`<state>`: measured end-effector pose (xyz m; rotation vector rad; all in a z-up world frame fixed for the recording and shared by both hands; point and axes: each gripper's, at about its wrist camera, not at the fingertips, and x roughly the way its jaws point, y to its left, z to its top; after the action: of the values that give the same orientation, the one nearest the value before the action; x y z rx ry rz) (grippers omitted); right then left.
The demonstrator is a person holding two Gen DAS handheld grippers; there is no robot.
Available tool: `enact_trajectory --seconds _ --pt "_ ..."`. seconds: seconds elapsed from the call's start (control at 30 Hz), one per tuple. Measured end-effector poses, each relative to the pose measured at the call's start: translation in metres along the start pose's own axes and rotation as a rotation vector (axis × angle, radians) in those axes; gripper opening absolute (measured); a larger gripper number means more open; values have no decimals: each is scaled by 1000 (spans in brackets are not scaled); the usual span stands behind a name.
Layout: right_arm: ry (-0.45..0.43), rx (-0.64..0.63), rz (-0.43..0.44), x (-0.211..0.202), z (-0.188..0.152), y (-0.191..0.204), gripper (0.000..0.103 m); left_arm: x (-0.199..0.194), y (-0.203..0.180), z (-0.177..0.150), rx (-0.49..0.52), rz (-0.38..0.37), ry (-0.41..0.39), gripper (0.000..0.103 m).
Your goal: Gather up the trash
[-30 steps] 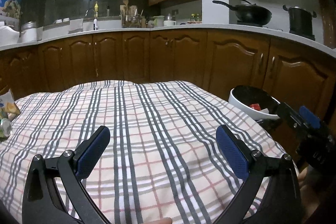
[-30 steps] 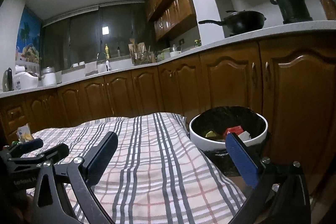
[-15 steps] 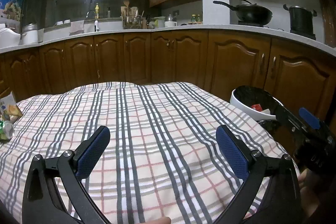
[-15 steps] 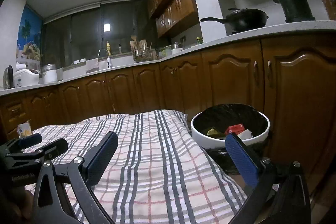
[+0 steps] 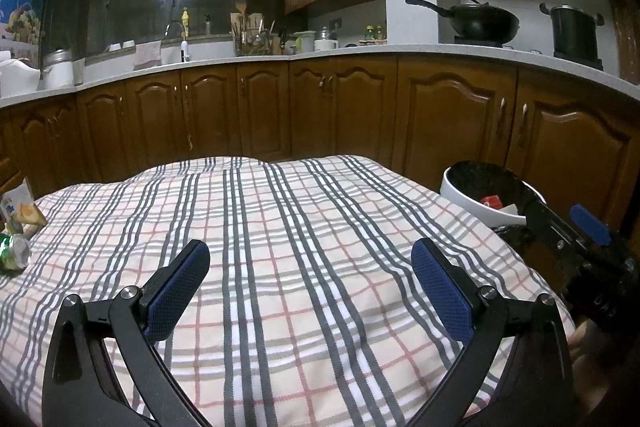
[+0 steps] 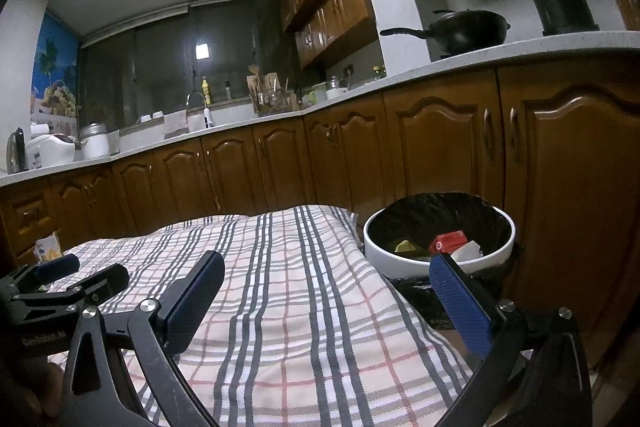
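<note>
Both the left gripper [image 5: 310, 291] and the right gripper [image 6: 326, 301] hang spread wide and empty over the plaid tablecloth [image 5: 304, 227]. A crushed green can [image 5: 14, 251] and a small yellow-and-white carton [image 5: 22, 209] lie at the cloth's left edge. The white round bin with a black liner [image 6: 440, 231], just beside the right edge below brown wooden cabinets [image 5: 340, 115], holds a red carton [image 6: 448, 242].

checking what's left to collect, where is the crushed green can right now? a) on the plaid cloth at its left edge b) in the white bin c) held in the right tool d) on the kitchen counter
a: the crushed green can lies on the plaid cloth at its far left edge, apart from both open tools.
</note>
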<state>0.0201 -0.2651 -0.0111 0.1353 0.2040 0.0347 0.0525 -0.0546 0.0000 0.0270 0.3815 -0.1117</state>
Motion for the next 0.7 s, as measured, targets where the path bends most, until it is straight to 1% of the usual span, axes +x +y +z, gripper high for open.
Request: enact_trajectory --seconds 0.7 --pt "2 5 11 1 -2 -1 103 1 -3 -4 12 20 13 103"
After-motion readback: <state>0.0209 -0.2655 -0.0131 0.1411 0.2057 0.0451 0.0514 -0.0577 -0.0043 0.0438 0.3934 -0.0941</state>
